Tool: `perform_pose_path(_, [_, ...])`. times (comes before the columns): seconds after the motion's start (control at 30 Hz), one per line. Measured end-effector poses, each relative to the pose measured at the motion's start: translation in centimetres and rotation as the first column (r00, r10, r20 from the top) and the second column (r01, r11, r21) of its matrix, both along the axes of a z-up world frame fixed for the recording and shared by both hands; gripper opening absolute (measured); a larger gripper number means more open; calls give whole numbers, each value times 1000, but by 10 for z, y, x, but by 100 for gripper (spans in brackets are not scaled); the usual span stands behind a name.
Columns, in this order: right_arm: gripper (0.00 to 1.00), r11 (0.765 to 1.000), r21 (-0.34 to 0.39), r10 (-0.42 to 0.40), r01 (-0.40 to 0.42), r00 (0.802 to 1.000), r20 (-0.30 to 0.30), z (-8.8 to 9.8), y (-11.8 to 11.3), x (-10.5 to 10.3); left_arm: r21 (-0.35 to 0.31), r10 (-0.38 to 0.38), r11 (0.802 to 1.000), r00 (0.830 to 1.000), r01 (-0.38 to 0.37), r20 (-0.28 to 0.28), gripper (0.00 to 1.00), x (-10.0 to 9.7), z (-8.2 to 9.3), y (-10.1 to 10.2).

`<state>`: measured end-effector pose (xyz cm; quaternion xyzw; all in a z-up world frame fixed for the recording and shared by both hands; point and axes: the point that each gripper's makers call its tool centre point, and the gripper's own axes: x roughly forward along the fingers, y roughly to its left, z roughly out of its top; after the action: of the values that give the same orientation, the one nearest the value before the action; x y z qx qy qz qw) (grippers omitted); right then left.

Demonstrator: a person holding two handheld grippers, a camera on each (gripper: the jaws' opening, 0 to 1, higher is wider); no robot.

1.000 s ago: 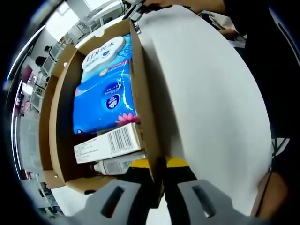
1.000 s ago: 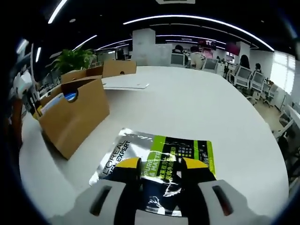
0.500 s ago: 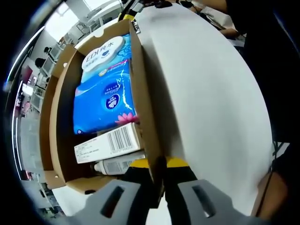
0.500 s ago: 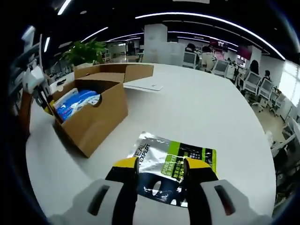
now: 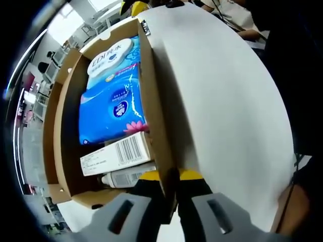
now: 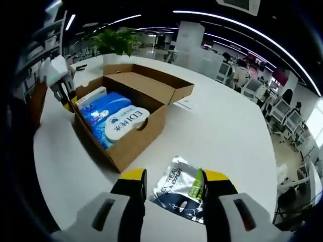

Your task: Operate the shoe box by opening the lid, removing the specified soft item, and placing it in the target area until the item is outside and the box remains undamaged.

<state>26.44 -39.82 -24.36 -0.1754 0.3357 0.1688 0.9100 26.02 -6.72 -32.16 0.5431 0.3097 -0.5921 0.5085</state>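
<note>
Fingers (image 5: 151,177) pinching box (image 5: 156,131) wall, tissues (image 5: 111,108) inside

the left gripper (image 5: 171,177) has its two yellow-tipped jaws closed on the cardboard wall of the shoe box (image 5: 157,136), pinching it from both sides near one end. the right gripper (image 6: 169,177) hangs above the table with its jaws spread apart and nothing between them, pointing down and forward. in the right gripper view the left gripper (image 6: 64,93) appears at the far end of the box, a bare forearm (image 6: 34,103) behind it.
</note>
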Motion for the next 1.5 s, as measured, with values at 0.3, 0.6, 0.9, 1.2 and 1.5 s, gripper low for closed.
perform_pose_path(0.3, [45, 992, -78, 102, -102, 995, -5, 29, 41, 8, 1, 3, 1000, 1000, -3, 1, 6, 0, 0, 0])
perform_pose_path(0.6, [45, 981, -98, 166, -167, 986, -15, 38, 82, 20, -4, -2, 1000, 1000, 2, 1, 6, 0, 0, -1])
perform_pose_path(0.9, [47, 988, -37, 145, -149, 983, -109, 20, 110, 20, -7, -6, 1000, 1000, 6, 4, 6, 1, 1, 0])
perform_pose_path(1.2, [50, 990, -10, 136, -140, 972, -194, -4, 131, 26, -10, -12, 1000, 1000, 12, 7, 6, -1, 1, 0])
perform_pose_path(1.5, [56, 998, 56, 28, -12, 952, -304, -32, 141, 42, -11, -15, 1000, 1000, 15, 9, 6, -6, -1, 2])
